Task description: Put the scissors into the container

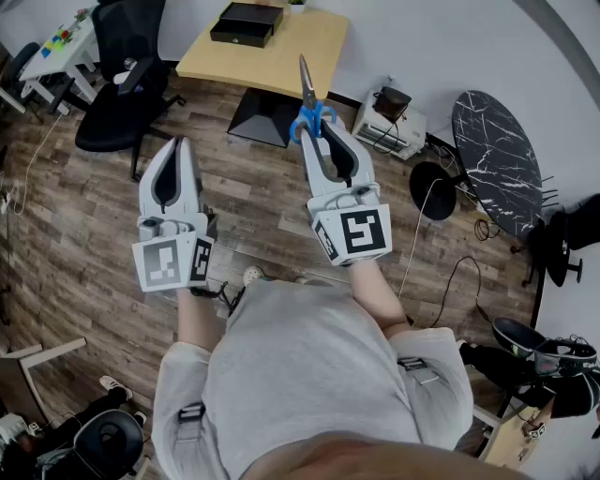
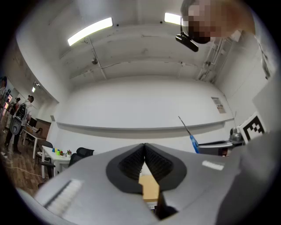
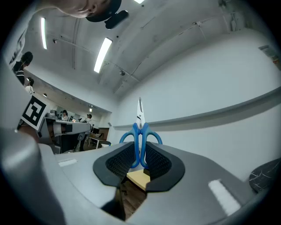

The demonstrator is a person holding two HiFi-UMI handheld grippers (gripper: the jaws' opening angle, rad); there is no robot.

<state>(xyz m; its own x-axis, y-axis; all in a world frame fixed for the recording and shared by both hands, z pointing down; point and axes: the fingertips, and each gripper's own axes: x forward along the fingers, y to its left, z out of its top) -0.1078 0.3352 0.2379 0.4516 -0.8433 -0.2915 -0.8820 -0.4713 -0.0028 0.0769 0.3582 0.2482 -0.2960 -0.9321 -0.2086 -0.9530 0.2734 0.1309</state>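
Note:
Blue-handled scissors (image 1: 307, 111) with steel blades stick up out of my right gripper (image 1: 323, 129), which is shut on their handles; the blades point away from me. In the right gripper view the scissors (image 3: 140, 136) stand upright between the black pads, blade tip against a white wall. My left gripper (image 1: 176, 150) is raised beside it, shut with nothing between its jaws. The left gripper view shows its pads (image 2: 145, 163) pressed together and the scissors (image 2: 192, 138) off to the right. A black box-like container (image 1: 247, 22) sits on the wooden table (image 1: 267, 49) ahead.
Below lies a wood-plank floor (image 1: 84, 216). A black office chair (image 1: 127, 89) stands at the left, a white table with colourful items (image 1: 58, 45) behind it. A dark marble round table (image 1: 497, 161), a printer (image 1: 389, 114) and cables sit to the right. People stand far off.

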